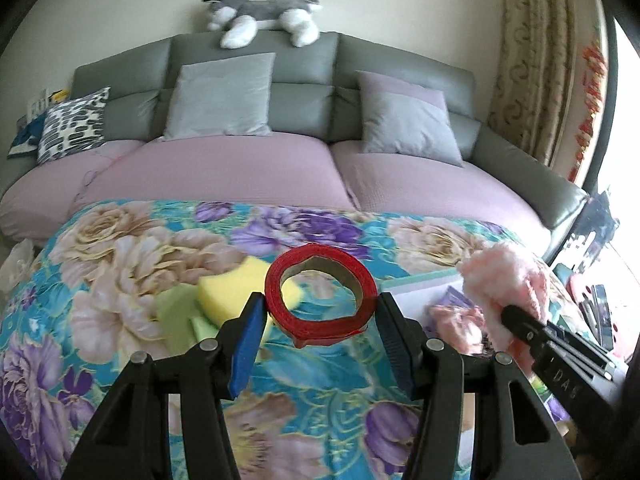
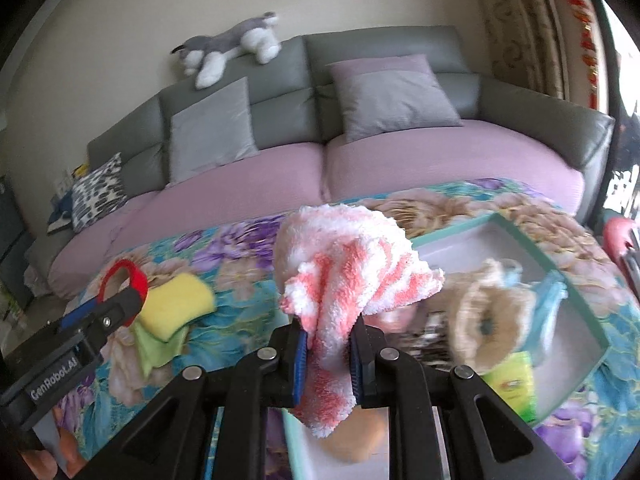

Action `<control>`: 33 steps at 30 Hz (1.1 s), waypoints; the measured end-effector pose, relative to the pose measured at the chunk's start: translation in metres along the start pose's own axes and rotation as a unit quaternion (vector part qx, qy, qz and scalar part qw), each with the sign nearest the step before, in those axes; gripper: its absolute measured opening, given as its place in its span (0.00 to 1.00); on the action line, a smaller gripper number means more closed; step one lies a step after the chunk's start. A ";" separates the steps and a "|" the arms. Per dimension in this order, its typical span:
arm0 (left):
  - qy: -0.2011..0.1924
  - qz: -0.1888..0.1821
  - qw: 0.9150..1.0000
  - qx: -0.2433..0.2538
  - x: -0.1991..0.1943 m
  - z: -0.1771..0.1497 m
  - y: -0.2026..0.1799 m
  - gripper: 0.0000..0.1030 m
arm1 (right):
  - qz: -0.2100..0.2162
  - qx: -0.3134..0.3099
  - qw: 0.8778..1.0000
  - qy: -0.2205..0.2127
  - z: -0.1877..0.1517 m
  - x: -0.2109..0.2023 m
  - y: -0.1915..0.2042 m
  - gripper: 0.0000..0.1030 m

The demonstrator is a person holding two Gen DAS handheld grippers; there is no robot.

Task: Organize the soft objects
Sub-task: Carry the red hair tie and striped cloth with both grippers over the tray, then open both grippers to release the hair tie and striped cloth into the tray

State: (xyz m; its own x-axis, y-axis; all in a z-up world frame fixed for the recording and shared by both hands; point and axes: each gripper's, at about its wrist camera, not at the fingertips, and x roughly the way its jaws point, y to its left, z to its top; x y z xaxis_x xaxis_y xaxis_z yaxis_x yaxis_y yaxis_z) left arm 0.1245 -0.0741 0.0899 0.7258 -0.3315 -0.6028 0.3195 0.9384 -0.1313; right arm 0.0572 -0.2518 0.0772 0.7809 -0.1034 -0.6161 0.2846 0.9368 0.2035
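My left gripper [image 1: 320, 312] is shut on a red tape roll [image 1: 320, 304] and holds it above the floral cloth; it also shows in the right wrist view [image 2: 120, 300]. My right gripper [image 2: 326, 340] is shut on a pink-and-white fluffy sock [image 2: 344, 264], held up over the teal-rimmed box [image 2: 568, 276]; the sock also shows at the right of the left wrist view [image 1: 504, 280]. A yellow sponge [image 2: 176, 300] lies on a green cloth [image 2: 160, 344] on the table. The box holds a beige knitted item [image 2: 480, 320] and other soft things.
A floral cloth [image 1: 120, 280] covers the table. Behind it stands a grey sofa [image 1: 256, 88] with pink seat covers, grey cushions, a patterned cushion [image 1: 74, 124] and a plush husky [image 1: 264, 16] on top. A curtain [image 1: 536, 60] hangs at right.
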 end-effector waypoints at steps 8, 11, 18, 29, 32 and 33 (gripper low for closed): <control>0.002 -0.038 0.999 0.032 0.014 -0.001 -0.045 0.56 | -0.039 0.033 0.999 -0.009 0.006 -0.009 -0.046 0.18; 0.005 -0.050 0.997 0.051 0.018 -0.002 -0.064 0.56 | -0.051 0.045 0.998 -0.010 0.007 -0.011 -0.062 0.18; 0.012 -0.081 0.993 0.089 0.033 -0.009 -0.104 0.56 | -0.071 0.066 0.995 -0.018 0.010 -0.017 -0.091 0.18; 0.035 -0.091 0.989 0.114 0.050 -0.022 -0.126 0.56 | -0.068 0.069 0.995 0.000 0.006 -0.007 -0.100 0.19; 0.039 -0.086 0.990 0.108 0.051 -0.022 -0.121 0.56 | -0.067 0.066 0.996 0.009 0.003 -0.002 -0.098 0.19; 0.041 -0.084 0.990 0.106 0.052 -0.022 -0.120 0.56 | -0.066 0.066 0.996 0.011 0.003 -0.001 -0.098 0.19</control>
State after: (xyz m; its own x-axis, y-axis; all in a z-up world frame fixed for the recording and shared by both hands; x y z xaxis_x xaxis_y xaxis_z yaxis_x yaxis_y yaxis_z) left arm 0.1104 -0.2014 0.0566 0.6026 -0.4634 -0.6498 0.5585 0.8264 -0.0714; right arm 0.0305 -0.3442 0.0596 0.7199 -0.2149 -0.6599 0.4559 0.8634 0.2162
